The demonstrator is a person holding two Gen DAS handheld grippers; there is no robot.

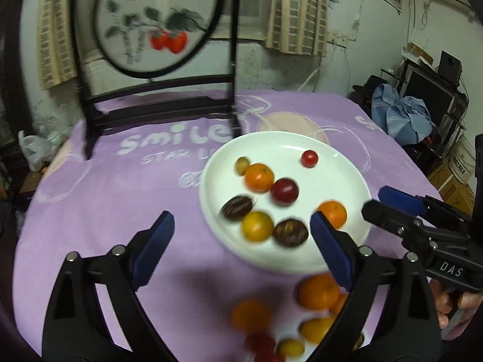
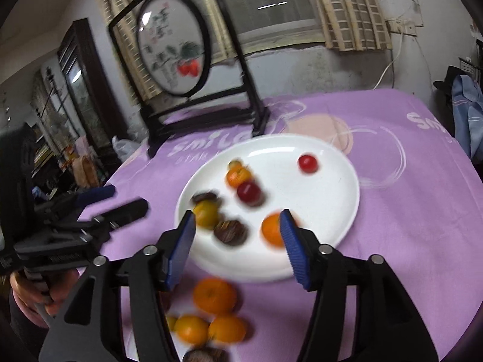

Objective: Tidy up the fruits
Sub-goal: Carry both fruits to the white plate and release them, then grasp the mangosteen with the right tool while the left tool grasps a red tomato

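Fruits: eight small pieces on the white plate (image 1: 347, 250): oranges, a yellow one, dark striped ones, a red tomato (image 1: 309, 158) apart at the far side.
Loose fruit (image 2: 215, 295): cluster on the purple cloth (image 1: 105, 196), nearer than the plate.
Left claw (image 1: 241, 235): spread wide, empty.
Right claw (image 2: 237, 226): partly open, empty.
Bench: framed round painting (image 1: 155, 21) behind.
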